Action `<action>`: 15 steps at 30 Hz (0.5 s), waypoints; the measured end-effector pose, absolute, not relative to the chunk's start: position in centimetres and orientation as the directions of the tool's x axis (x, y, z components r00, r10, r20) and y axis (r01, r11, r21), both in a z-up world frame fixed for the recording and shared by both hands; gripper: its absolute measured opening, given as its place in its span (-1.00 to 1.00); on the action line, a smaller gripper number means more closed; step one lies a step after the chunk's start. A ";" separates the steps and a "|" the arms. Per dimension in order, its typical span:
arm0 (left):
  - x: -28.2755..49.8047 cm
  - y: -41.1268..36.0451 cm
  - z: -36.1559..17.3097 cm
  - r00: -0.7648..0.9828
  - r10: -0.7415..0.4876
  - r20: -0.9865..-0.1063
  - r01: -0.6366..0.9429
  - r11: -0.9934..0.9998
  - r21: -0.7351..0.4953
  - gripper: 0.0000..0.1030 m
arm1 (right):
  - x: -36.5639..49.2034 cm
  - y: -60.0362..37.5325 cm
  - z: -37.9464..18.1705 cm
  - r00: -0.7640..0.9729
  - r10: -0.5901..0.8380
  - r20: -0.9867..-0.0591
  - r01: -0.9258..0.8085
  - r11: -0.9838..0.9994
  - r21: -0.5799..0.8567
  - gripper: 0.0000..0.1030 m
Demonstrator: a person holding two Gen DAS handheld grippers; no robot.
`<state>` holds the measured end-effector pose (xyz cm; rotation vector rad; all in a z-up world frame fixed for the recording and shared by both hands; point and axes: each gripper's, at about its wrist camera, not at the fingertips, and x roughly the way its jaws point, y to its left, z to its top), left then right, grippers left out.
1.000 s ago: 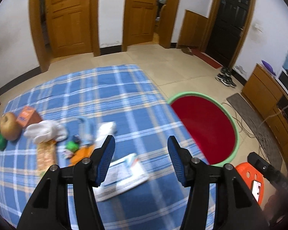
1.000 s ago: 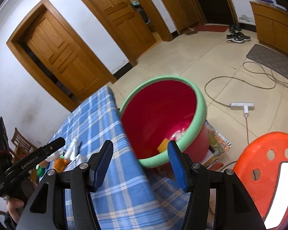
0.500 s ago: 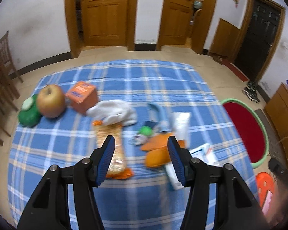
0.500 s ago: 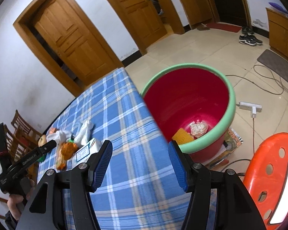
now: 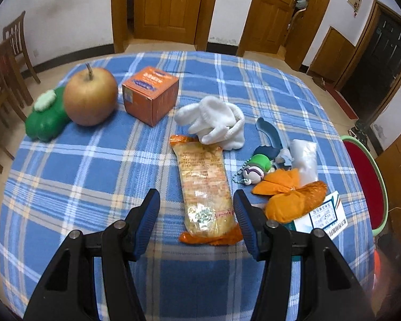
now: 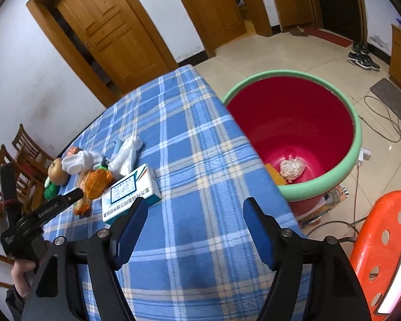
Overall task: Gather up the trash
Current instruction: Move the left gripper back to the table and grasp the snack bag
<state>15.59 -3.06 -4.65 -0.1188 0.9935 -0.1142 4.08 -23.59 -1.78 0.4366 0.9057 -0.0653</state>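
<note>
My left gripper is open and empty, just above the near end of a long orange snack wrapper on the blue plaid table. To its right lie a crumpled orange wrapper, a clear plastic bag and a white-and-green box. My right gripper is open and empty over the table's right part, near the same box. The red bin with a green rim stands on the floor beside the table and holds a crumpled white wad and a yellow scrap.
An apple, a green toy, an orange box, a white sock, a blue tool and a green keychain toy lie on the table. An orange stool stands right of the bin. Wooden chairs stand left.
My left gripper has swung left from the bin side and come closer over the items, now at the long snack wrapper. My right gripper has moved left over the table, away from the bin.
</note>
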 end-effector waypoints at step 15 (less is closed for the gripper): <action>17.2 -2.7 -5.6 0.556 -0.186 -0.810 0.046 0.980 -0.194 -0.28 | 6.3 -20.5 -2.7 0.584 0.134 -0.801 0.162 0.947 0.277 0.49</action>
